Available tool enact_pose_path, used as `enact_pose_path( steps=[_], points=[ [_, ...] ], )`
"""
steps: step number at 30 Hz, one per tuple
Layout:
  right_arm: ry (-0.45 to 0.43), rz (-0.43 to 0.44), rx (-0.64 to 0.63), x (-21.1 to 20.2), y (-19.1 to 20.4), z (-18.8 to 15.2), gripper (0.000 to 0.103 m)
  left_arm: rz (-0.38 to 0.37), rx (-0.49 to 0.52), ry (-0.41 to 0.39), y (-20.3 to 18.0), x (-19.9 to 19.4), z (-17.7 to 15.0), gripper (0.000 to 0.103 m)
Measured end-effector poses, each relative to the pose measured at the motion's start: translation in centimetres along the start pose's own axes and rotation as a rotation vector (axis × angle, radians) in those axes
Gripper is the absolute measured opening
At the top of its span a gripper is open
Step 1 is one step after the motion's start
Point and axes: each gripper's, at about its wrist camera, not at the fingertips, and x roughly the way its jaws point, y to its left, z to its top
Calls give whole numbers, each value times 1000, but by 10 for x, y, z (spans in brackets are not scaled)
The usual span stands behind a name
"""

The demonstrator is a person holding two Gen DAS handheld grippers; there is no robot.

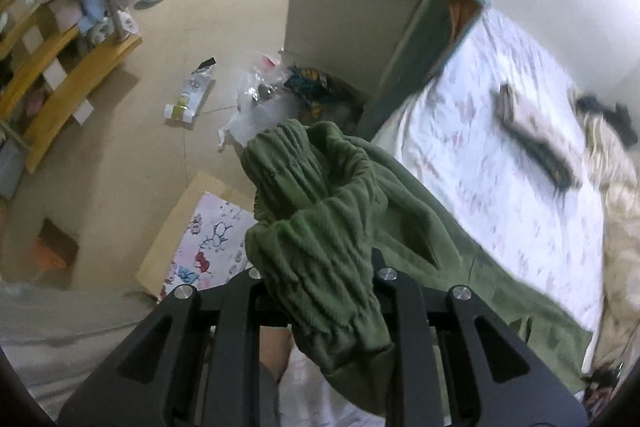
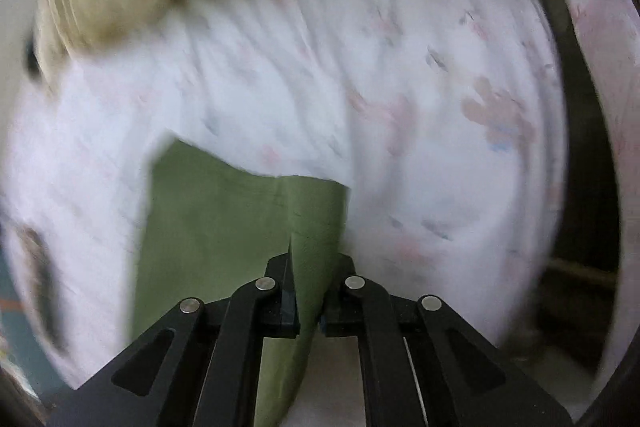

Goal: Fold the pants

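The left gripper is clamped on the ribbed waistband of the green pants, which trail off toward 4 o'clock across the bed. The right gripper is pinched shut on a fold of the legs near their hem, the cloth running up to 12 o'clock. The risks, as I judge them: the thick waistband could slip from its narrow grip — or the hem fold could slide free — leaving a crooked fold.

Left tongs tips hidden under pants; bedsheet motion-blurred.
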Motion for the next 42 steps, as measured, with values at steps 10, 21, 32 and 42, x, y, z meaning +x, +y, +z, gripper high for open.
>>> enact_pose_path(
  steps=[10, 21, 32, 42],
  points=[
    [-234, 33, -393, -73, 92, -68, 35, 9, 112, -48, -28, -4, -6, 18],
    [216, 763, -947, -64, 291, -398, 18, 53, 290, -123, -67, -14, -22, 17],
    [506, 568, -1223, 47, 343, -595, 15, -34, 552, -12, -115, 5, -54, 15],
    [289, 671, -1136, -40, 253, -427, 79, 16, 613, -133, -144, -19, -71, 15]
  ],
)
